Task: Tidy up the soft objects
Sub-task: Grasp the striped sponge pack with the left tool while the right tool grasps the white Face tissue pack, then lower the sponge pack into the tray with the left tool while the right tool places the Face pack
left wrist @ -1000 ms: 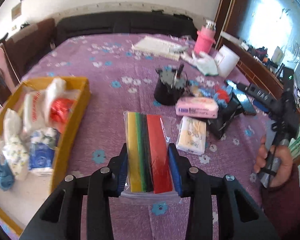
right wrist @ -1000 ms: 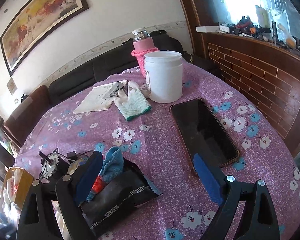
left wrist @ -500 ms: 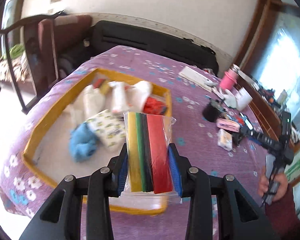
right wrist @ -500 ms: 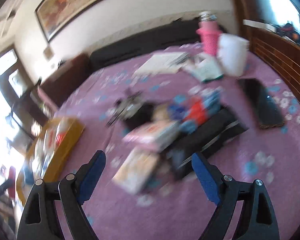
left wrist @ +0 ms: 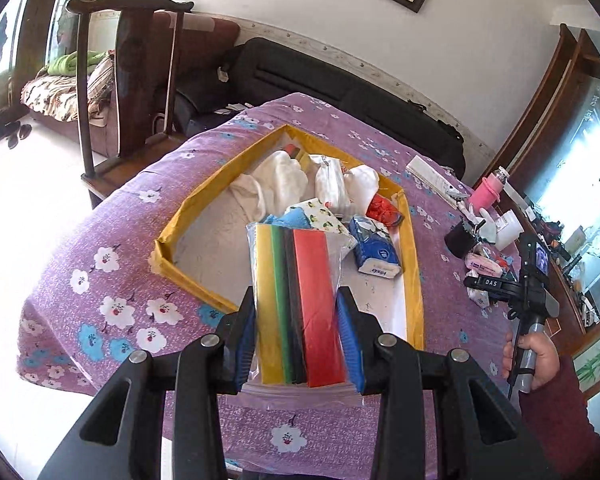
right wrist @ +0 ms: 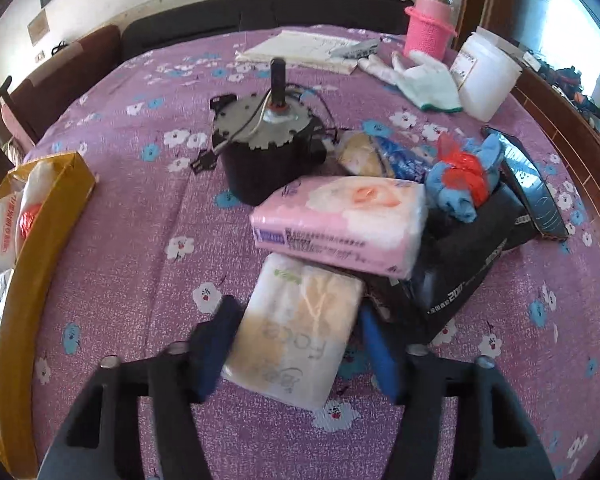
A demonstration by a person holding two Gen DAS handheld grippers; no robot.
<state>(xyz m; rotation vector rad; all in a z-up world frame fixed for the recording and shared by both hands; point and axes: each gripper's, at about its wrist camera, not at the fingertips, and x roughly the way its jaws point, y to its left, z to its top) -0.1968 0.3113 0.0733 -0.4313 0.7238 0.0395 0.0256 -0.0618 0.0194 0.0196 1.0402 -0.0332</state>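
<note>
My left gripper [left wrist: 298, 340] is shut on a clear bag of yellow, green, black and red strips [left wrist: 300, 300], held above the near end of the yellow tray [left wrist: 414, 280]. The tray holds white cloths, a blue tissue pack [left wrist: 376, 250] and other soft packs. My right gripper [right wrist: 296, 348] is open, its blue pads on either side of a white and yellow tissue pack [right wrist: 296, 328] lying on the purple cloth. A pink tissue pack [right wrist: 340, 220] lies just beyond it. The tray's corner shows at the left of the right wrist view [right wrist: 40, 248].
A black motor [right wrist: 268, 148] stands behind the packs. A blue and red cloth bundle [right wrist: 464, 184], a black pouch [right wrist: 472, 248], a phone [right wrist: 528, 184], a white glove [right wrist: 424, 80], a white jar [right wrist: 488, 76] and a pink bottle [right wrist: 428, 28] sit to the right. A wooden chair [left wrist: 128, 72] stands beyond the table.
My left gripper carried the strip bag leftward from the table middle to above the tray. My right gripper swung left and down from the phone to straddle the white and yellow tissue pack.
</note>
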